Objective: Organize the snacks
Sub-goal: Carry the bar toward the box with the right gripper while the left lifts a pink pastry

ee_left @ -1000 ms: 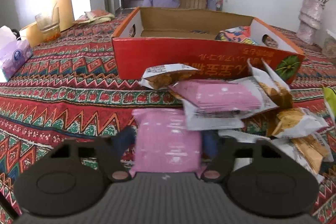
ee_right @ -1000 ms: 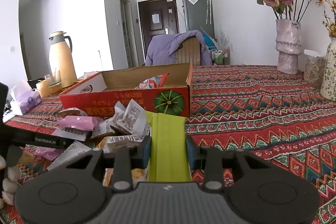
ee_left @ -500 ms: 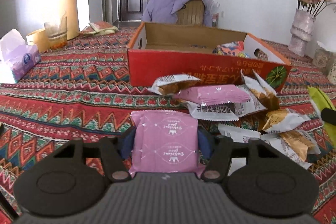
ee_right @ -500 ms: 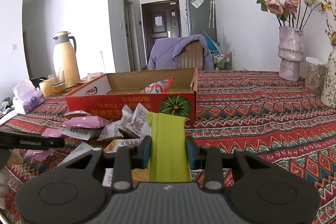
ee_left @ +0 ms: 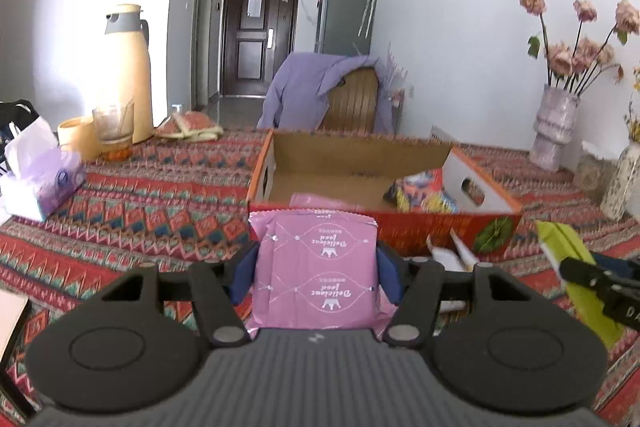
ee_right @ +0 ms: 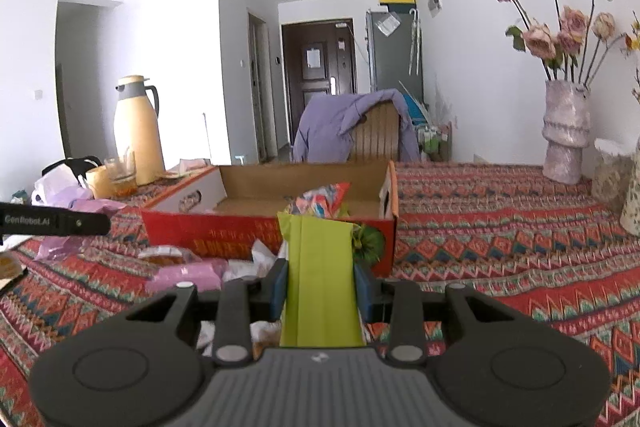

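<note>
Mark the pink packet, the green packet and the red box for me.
pink packet [ee_left: 316,267]: left wrist view, middle of its printed face.
green packet [ee_right: 320,279]: right wrist view, middle of its flat face.
red box [ee_right: 208,233]: right wrist view, front wall.

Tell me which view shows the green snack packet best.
The right wrist view: the green snack packet fills the centre, clamped in the right gripper. The left wrist view shows it only slantwise at the right edge.

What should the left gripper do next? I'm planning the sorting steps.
Probably carry the pink packet forward over the box rim, then release. The left gripper grips it just short of the near wall, and the box floor is mostly bare.
</note>
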`<state>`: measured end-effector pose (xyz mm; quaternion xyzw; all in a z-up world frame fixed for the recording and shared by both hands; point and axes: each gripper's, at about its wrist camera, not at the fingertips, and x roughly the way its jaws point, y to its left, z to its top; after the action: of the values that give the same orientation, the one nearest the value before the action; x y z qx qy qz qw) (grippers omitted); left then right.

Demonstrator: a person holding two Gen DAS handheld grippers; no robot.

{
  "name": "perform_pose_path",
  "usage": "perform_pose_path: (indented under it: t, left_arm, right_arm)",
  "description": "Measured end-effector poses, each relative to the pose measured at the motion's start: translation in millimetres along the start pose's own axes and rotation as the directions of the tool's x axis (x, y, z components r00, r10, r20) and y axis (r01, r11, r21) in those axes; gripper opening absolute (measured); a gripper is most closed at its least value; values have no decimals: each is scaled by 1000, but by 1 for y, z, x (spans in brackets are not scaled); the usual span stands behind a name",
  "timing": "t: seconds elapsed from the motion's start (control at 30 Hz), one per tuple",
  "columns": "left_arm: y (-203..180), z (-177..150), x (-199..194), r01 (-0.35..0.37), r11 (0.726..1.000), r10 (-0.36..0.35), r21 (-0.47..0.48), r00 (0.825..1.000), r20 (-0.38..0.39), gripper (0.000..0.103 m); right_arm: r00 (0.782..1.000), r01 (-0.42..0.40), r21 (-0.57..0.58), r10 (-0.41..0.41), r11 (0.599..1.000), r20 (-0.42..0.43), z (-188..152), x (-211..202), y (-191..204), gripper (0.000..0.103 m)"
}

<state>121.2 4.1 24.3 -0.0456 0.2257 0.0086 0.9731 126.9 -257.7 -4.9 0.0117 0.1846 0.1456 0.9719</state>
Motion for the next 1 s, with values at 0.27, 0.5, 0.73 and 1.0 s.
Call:
perform_pose_path:
  t: [0.27, 0.5, 0.73, 1.0]
  left_arm:
    - [-12, 34, 23, 32, 999, -32, -15, 999, 29, 62]
    - [-13, 68, 52, 20, 999, -19, -27, 999, 47, 62]
    - [-12, 92, 86, 21, 998, -19, -64, 999, 47, 62]
    - [-19, 101, 134, 5, 997, -3, -79, 1000, 31, 62]
  right_arm:
    - [998, -9, -12, 10, 1000, 61, 32, 21, 5, 34]
    - [995, -28, -20, 30, 999, 93, 70, 53, 7, 34]
    - [993, -37, -33, 40, 999, 112, 107, 92, 13, 34]
    - [994, -47, -32, 50, 998, 94, 126, 142, 19, 34]
